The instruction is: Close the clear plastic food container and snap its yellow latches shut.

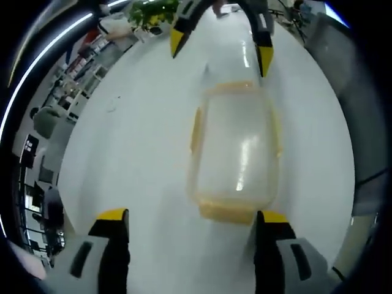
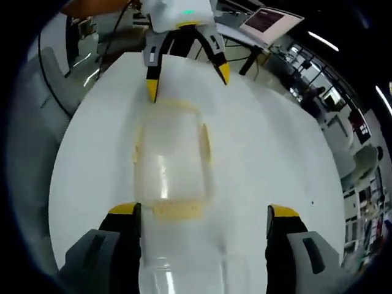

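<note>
Item: clear plastic food container (image 1: 236,150), rectangular with rounded corners, lid seated on top, lying flat on a white table (image 1: 128,141). Yellow latches show along its edges: one on the long side (image 1: 196,130), one on the short end nearest the left gripper (image 1: 225,212), and a further yellow strip at the far end.

Left gripper (image 1: 195,222): jaws spread wide, yellow-tipped, holding nothing, poised just short of the container's near end. It also shows at the top of the right gripper view (image 2: 187,70), its tips straddling the container's far end.

Right gripper (image 2: 205,217): jaws wide apart and empty, facing the opposite short end, where a yellow latch (image 2: 176,211) sits between the two tips. It also shows at the top of the left gripper view (image 1: 220,46), tips on either side of that end.

Surroundings: green plant (image 1: 153,11) beyond the table; a laptop (image 2: 269,21) on a stand in the background.
</note>
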A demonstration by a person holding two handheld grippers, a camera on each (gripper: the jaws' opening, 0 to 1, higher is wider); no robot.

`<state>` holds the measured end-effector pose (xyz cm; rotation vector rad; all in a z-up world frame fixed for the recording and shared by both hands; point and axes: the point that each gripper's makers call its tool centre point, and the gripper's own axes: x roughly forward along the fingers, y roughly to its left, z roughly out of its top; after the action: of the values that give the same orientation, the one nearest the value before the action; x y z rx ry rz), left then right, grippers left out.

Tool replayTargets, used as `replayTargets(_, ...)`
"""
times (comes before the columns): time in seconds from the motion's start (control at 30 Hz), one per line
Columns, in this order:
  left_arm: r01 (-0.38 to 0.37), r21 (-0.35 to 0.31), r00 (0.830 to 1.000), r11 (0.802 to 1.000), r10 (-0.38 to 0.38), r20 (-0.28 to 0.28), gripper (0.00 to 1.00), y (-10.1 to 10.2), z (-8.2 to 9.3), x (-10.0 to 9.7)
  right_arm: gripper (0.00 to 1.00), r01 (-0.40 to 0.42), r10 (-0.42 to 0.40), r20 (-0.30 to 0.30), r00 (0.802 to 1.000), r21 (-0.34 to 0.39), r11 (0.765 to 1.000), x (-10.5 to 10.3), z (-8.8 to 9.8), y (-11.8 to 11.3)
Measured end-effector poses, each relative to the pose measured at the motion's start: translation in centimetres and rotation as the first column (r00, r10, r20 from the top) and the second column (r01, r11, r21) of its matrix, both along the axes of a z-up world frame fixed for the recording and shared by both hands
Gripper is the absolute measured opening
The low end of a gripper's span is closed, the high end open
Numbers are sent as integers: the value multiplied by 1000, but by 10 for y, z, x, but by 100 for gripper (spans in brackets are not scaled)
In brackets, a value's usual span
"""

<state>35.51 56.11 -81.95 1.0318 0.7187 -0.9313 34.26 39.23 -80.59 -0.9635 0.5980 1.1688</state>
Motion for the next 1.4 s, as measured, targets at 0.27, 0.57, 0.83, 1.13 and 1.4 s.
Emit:
replayTargets(0.27,26,-9,998,1000,-26,-59,75,-4,-4,-4,76,-23,19,-84,996,-39,999,-1,-16,2)
replayTargets(0.57,46,-11,992,999,-47,-119,70,-7,-8,-6,69,-77,61,-150,987,-99,992,-7,-29,-4)
replayTargets(0.83,63,-15,984,998,-64,-167,63,-11,-10,-9,54,-121,97,-184,978,-126,985,-7,-37,-5)
replayTargets(1.13,71,-23,974,997,-74,-214,60,-12,-14,-10,48,-136,103,-247,964,-121,983,-10,-42,-6)
replayTargets(1.4,82,-31,958,996,-87,-274,52,-14,-17,-16,39,-147,107,-304,947,-112,983,-17,-44,-6)
